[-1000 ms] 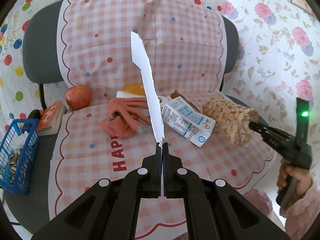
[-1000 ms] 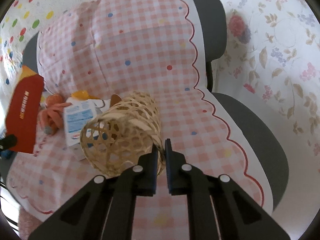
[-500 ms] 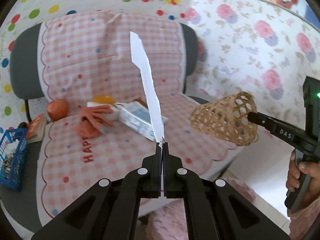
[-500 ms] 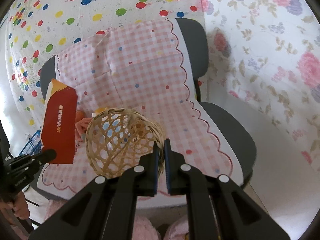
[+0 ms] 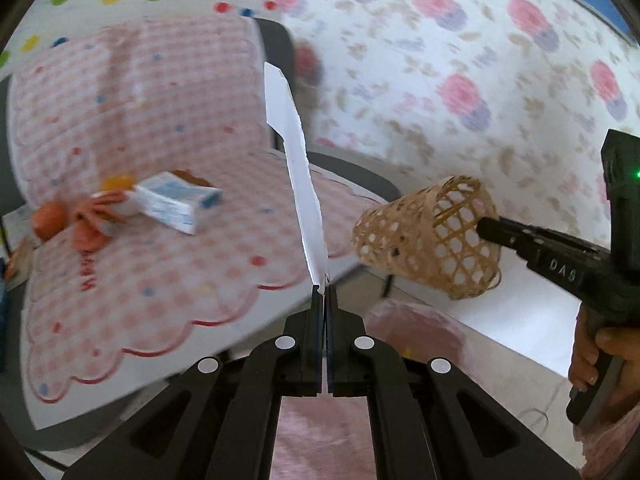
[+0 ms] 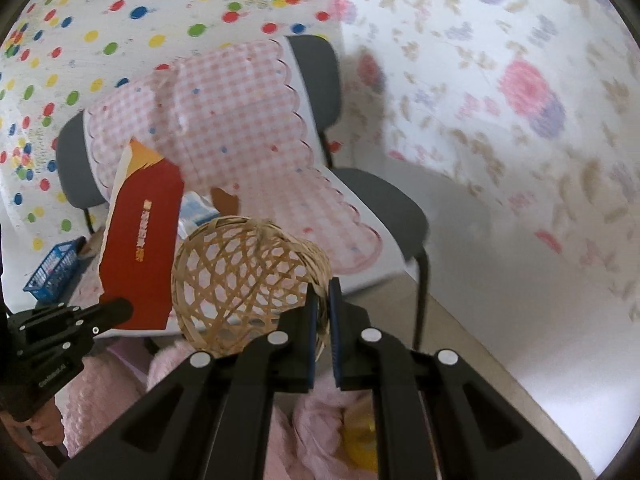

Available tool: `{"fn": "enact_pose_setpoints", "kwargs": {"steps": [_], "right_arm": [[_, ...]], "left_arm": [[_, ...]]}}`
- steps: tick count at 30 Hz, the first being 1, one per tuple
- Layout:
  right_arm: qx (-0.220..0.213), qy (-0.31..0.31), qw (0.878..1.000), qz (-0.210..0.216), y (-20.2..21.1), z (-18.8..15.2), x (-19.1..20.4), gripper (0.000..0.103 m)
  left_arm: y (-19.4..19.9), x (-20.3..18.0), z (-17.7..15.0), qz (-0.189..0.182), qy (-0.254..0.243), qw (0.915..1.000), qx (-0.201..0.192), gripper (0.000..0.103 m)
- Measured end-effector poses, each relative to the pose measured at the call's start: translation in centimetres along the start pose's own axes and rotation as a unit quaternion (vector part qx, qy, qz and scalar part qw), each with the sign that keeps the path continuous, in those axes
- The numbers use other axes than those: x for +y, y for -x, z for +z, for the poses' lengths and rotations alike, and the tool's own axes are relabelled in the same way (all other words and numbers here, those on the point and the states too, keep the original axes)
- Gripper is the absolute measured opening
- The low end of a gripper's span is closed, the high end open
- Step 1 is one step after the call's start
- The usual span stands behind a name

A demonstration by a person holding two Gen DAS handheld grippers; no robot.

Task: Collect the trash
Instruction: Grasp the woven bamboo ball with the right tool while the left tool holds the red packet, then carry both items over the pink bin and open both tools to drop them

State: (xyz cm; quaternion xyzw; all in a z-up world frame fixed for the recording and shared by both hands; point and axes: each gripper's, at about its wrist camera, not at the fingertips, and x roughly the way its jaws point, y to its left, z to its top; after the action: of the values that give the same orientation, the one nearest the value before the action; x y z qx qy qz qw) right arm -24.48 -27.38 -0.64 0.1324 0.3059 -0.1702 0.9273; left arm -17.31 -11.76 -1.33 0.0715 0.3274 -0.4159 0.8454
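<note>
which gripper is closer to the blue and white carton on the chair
Left. The left gripper, shut on the red envelope, hovers off the seat's front edge, facing the carton. The right gripper, clamping the wicker basket, hangs farther out, beyond the chair's side.

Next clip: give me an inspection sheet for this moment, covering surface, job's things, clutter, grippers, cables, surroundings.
Surface: chair seat under pink checked cloth.
Job's things: red paper packet, seen edge-on from the left wrist; woven basket, held on its side off the chair.
Clutter: blue-white carton, orange glove, orange ball, blue crate.
Grippers: left gripper shut on packet; right gripper shut on basket rim.
Cables: nothing seen.
Surroundings: floral and polka-dot wall cloths, blurred.
</note>
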Motion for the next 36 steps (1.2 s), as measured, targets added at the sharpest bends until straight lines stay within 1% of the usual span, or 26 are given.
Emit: {"fn": "enact_pose_setpoints", "kwargs": {"steps": [7,10,12,15,18,24,27,28,29,30,31,34,36], "right_arm": [[0.023,-0.030,0.998,-0.058,2.5,-3.7,-3.7,0.006],[0.032,-0.044,0.996,-0.076,3.2,-4.8,-5.3,0.006],[0.035,-0.053,0.994,-0.083,3.6,-5.5,-6.1,0.006],[0.041,-0.067,0.993,-0.088,3.6,-6.1,-7.3,0.006],[0.048,-0.077,0.992,-0.086,3.0,-6.1,-7.9,0.006],[0.059,-0.090,0.991,-0.078,1.3,-6.0,-8.9,0.006],[0.070,-0.104,0.991,-0.054,0.0,-6.1,-9.4,0.008],[0.076,-0.107,0.990,-0.048,-0.4,-6.1,-9.5,0.013],[0.081,-0.113,0.989,-0.042,-0.9,-6.3,-9.6,0.017],[0.083,-0.115,0.989,-0.041,-1.0,-6.4,-9.6,0.027],[0.084,-0.114,0.989,-0.040,-1.1,-6.4,-9.6,0.029],[0.083,-0.112,0.989,-0.039,-1.0,-6.3,-9.6,0.030],[0.075,-0.114,0.990,-0.040,-0.7,-6.1,-9.7,0.030]], "left_arm": [[-2.5,-4.7,-0.7,-0.060,-0.041,0.9971,0.024,0.001],[-3.7,-6.3,-1.2,-0.083,-0.053,0.9943,0.040,0.001],[-4.4,-7.1,-1.3,-0.093,-0.058,0.9928,0.048,0.001],[-5.4,-8.0,-1.5,-0.101,-0.066,0.9910,0.058,0.001],[-6.4,-8.8,-1.6,-0.106,-0.074,0.9892,0.068,0.001],[-8.1,-9.6,-1.0,-0.106,-0.079,0.9875,0.086,0.002],[-8.8,-9.7,-0.6,-0.100,-0.078,0.9877,0.092,0.007],[-8.9,-9.7,-0.6,-0.098,-0.077,0.9879,0.092,0.017],[-8.9,-9.6,-0.5,-0.095,-0.076,0.9884,0.091,0.033],[-8.9,-9.4,-0.4,-0.091,-0.074,0.9891,0.089,0.037],[-8.7,-9.2,-0.4,-0.088,-0.072,0.9897,0.087,0.039],[-8.0,-8.0,-0.1,-0.076,-0.054,0.9925,0.079,0.039],[-7.2,-7.0,0.0,-0.063,-0.041,0.9948,0.069,0.039]]}}
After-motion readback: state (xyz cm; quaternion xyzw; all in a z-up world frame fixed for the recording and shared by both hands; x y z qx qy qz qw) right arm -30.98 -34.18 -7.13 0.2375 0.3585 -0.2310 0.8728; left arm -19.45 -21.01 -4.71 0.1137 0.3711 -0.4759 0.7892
